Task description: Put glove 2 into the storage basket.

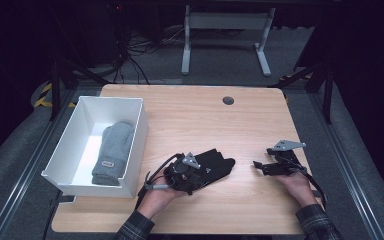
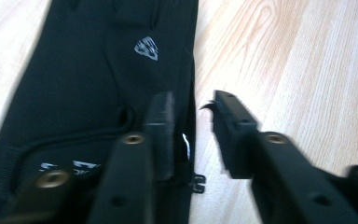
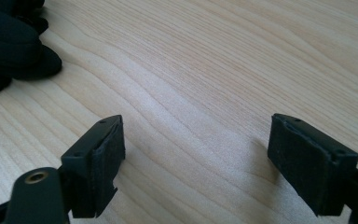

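Judging from the layout, we are midway through packing gloves: 1 grey mitten [image 1: 112, 152] already lies in the white bin [image 1: 141, 131], and the black glove [image 1: 215, 167] rests on the table [image 1: 240, 125] beside it. Our left gripper [image 2: 193, 122] sits over the glove's edge, jaws narrowly parted, nothing pinched. Our right gripper [image 3: 196, 158] hovers wide open over bare wood. Next, we need a firm pinch on the glove.

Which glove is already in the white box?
The grey glove. It lies inside the white box, while the black glove is out on the table.
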Tool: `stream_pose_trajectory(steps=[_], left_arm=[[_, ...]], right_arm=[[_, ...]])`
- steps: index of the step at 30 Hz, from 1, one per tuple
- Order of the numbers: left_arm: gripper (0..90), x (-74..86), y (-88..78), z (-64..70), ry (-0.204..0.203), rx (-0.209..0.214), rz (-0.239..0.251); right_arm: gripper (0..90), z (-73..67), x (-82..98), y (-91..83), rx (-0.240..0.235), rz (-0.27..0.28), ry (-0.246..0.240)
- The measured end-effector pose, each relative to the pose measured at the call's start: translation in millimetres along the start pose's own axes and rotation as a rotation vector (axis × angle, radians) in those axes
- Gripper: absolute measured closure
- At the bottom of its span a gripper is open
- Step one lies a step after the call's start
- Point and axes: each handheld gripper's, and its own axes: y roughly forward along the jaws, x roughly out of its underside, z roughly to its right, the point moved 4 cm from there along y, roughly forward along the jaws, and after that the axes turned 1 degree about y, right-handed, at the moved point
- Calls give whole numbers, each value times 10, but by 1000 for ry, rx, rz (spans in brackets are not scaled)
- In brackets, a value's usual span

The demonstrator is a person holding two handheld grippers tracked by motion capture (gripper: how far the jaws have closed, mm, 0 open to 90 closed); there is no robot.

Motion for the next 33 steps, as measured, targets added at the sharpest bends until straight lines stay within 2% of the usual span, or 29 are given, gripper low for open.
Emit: stream_pose_trajectory(steps=[3,5,6,10,14,18,33], left_arm=[[539,-37,-23,-49,28,-8,13],[483,-58,-18,-80,36,-11,8],[452,-70,-19,-98,53,-17,-2],[354,-143,-8,-174,66,-28,14],[243,-222,44,-264,95,-62,7],[169,-272,145,-352,97,-74,-1],[136,-181,458,-448,101,-102,-98]], right_arm=[[189,0,0,0,1,0,0],[189,0,0,0,1,0,0],[188,0,0,1,-1,1,0],[188,1,0,1,1,0,0],[188,1,0,1,1,0,0],[188,1,0,1,1,0,0],[180,-1,0,1,-1,-2,-1]])
